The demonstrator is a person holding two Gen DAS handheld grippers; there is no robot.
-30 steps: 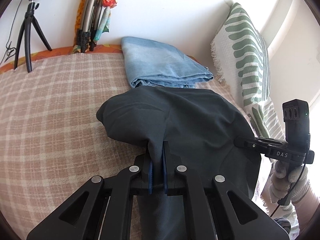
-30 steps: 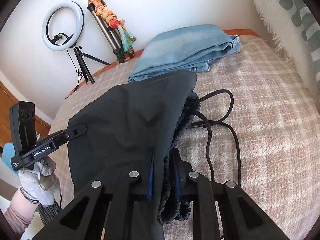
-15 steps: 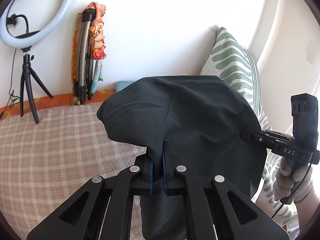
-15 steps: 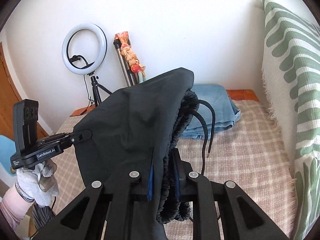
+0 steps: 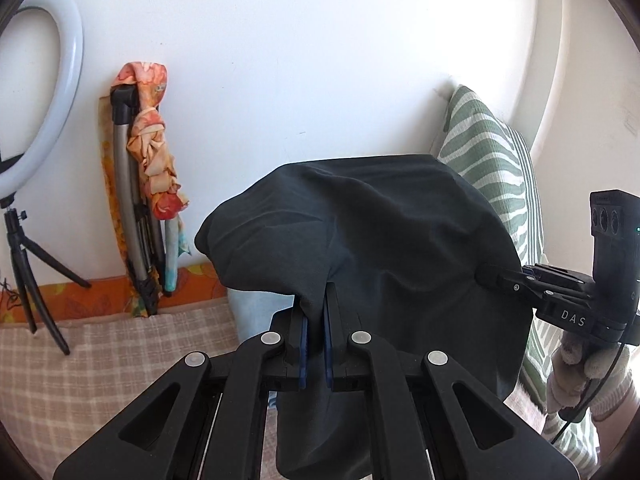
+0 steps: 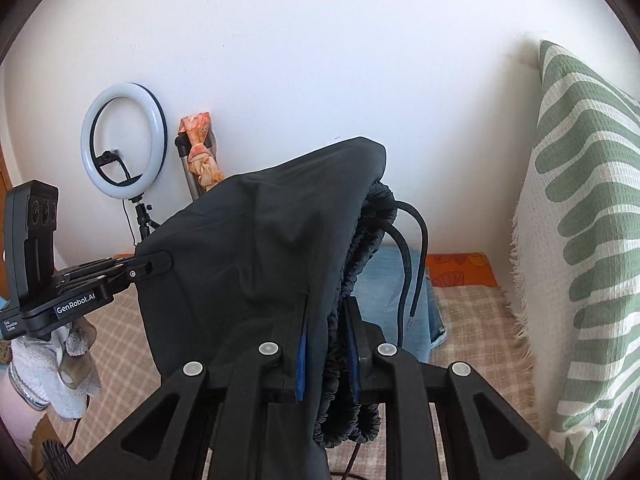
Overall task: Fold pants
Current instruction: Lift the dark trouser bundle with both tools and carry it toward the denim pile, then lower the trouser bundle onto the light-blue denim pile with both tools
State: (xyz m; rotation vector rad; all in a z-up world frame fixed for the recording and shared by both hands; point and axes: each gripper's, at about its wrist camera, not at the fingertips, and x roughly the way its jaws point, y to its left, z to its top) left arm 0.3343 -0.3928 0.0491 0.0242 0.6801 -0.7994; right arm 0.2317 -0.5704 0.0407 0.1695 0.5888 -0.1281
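Observation:
Dark grey pants (image 5: pixel 384 240) hang in the air, held up between both grippers above the bed. My left gripper (image 5: pixel 314 312) is shut on a pinch of the plain fabric. My right gripper (image 6: pixel 328 320) is shut on the elastic waistband (image 6: pixel 356 264), and a black drawstring (image 6: pixel 408 248) dangles from it. The right gripper also shows in the left wrist view (image 5: pixel 496 274) at the pants' right edge, and the left gripper shows in the right wrist view (image 6: pixel 156 262) at their left edge. The lower part of the pants is hidden below the frames.
A plaid bedspread (image 5: pixel 100 360) lies below. Folded light blue jeans (image 6: pixel 384 284) lie at the far wall. A green striped cushion (image 6: pixel 580 240) stands at the right. A ring light on a tripod (image 6: pixel 124 148) and a folded stand with an orange scarf (image 5: pixel 148 176) lean at the wall.
Both grippers have lifted the pants up off the bed. The view has tilted from the bedspread up to the wall. Both grips are unchanged.

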